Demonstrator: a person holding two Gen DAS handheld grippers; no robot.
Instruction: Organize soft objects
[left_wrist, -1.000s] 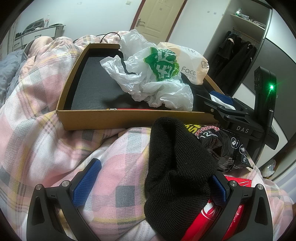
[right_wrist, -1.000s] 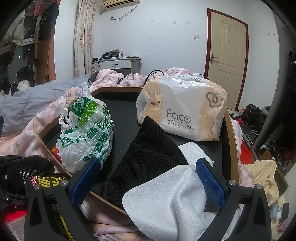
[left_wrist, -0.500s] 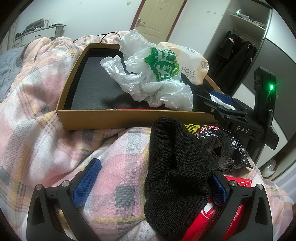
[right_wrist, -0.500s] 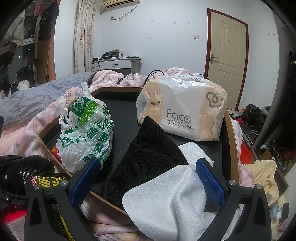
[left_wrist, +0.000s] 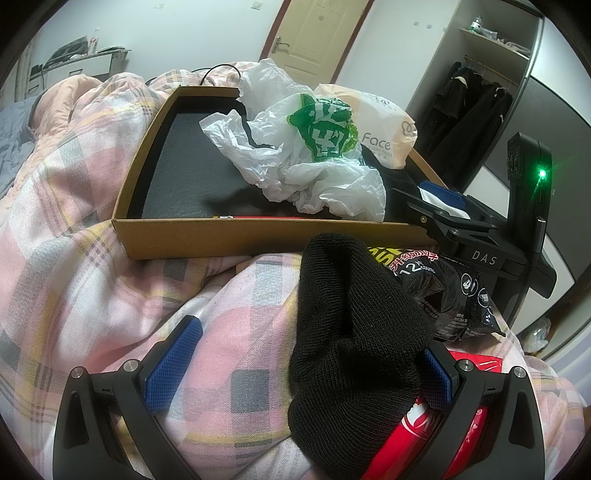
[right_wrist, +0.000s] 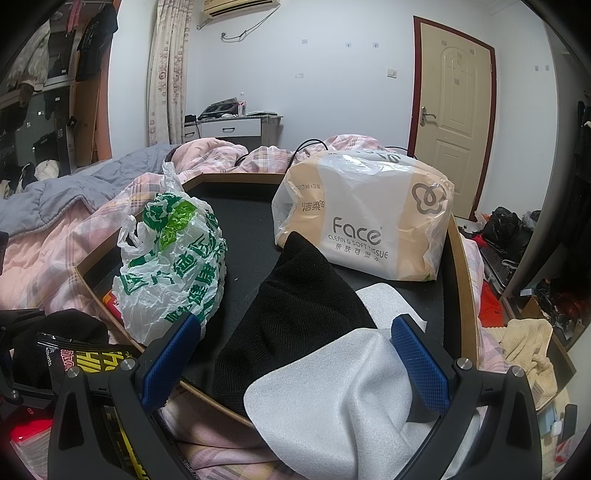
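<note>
The black knit hat (left_wrist: 354, 332) lies limp on the quilt just before the cardboard tray (left_wrist: 192, 236). The left gripper (left_wrist: 306, 354), jaws wide, straddles it; a bunched fold should pinch easily.

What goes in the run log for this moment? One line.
left gripper: open, beside black knit hat | right gripper: open, over white foam sheet | tray: part-filled

Black knit hat (left_wrist: 354, 332), pink plaid quilt (left_wrist: 74, 240), green-printed white plastic bag (right_wrist: 173, 258), brown cardboard tray (left_wrist: 207, 236), white foam sheet (right_wrist: 332, 398)

A home bedroom: rumpled plaid quilt (left_wrist: 92, 221), wardrobe (left_wrist: 476, 107), door (right_wrist: 452, 114).
</note>
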